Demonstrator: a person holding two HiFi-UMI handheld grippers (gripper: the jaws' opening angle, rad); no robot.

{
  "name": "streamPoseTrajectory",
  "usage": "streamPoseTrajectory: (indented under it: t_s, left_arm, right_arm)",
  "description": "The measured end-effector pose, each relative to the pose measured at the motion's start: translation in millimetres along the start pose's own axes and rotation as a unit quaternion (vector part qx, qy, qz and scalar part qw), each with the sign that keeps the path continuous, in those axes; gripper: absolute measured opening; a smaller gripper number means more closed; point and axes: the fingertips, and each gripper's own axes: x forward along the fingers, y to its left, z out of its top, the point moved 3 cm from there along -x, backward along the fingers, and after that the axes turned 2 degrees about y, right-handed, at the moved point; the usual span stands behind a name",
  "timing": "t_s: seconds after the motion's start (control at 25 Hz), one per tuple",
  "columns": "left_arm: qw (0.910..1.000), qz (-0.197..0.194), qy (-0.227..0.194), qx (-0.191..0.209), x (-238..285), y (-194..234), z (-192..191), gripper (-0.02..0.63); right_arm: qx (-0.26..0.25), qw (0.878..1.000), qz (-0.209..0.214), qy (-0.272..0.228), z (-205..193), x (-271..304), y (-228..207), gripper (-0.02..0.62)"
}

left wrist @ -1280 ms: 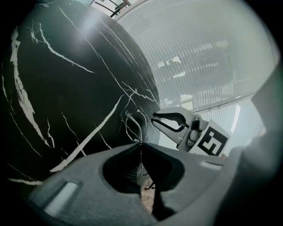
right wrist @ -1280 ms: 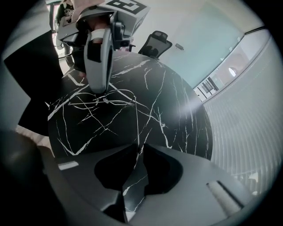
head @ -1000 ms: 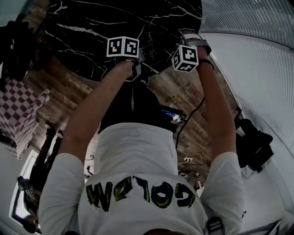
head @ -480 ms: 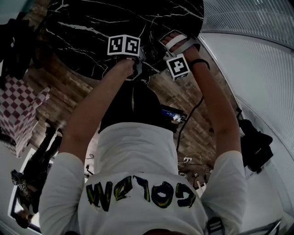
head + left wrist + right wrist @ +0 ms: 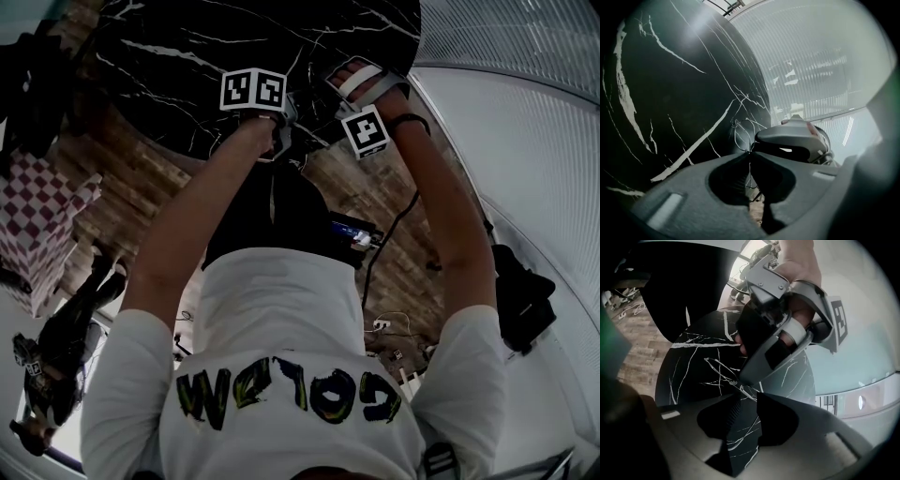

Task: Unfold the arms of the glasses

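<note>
Thin wire-framed glasses [image 5: 740,133] are held over the black marble table [image 5: 187,56]. My left gripper [image 5: 749,154] is shut on the frame near a hinge, and one wire lens rim sticks out past its jaws. In the right gripper view the left gripper [image 5: 739,379] hangs from above with the glasses [image 5: 719,369] at its tips. My right gripper [image 5: 749,399] sits just below, its jaws opening, with a thin wire arm of the glasses running into the gap between them; the pads stand apart from it. In the head view the two grippers [image 5: 277,131] [image 5: 361,94] are close together.
The round table's near edge lies under both hands, with wooden floor below it. A pink checkered box [image 5: 37,225] stands at the left. A small device with cables [image 5: 352,232] lies on the floor. A ribbed white wall [image 5: 525,141] curves along the right, by a black bag [image 5: 520,300].
My right gripper has moved left toward the left gripper and rolled, so its marker cube faces differently. The left gripper has kept still with the glasses.
</note>
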Motion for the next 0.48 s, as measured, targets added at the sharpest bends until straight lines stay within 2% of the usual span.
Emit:
streamPoseTrajectory:
  t_s: [0.2, 0.36, 0.48]
  left_arm:
    - [1.0000, -0.002, 0.000, -0.001, -1, 2, 0, 0.011]
    - [1.0000, -0.002, 0.001, -0.005, -3, 5, -1, 0.011]
    - [1.0000, 0.000, 0.001, -0.006, -4, 8, -2, 0.011]
  right_arm:
    - [-0.035, 0.999, -0.004, -0.001, 3, 4, 4, 0.115]
    - [-0.032, 0.997, -0.060, -0.036, 16, 1, -10, 0.135]
    - [-0.041, 0.996, -0.060, -0.051, 23, 4, -5, 0.115]
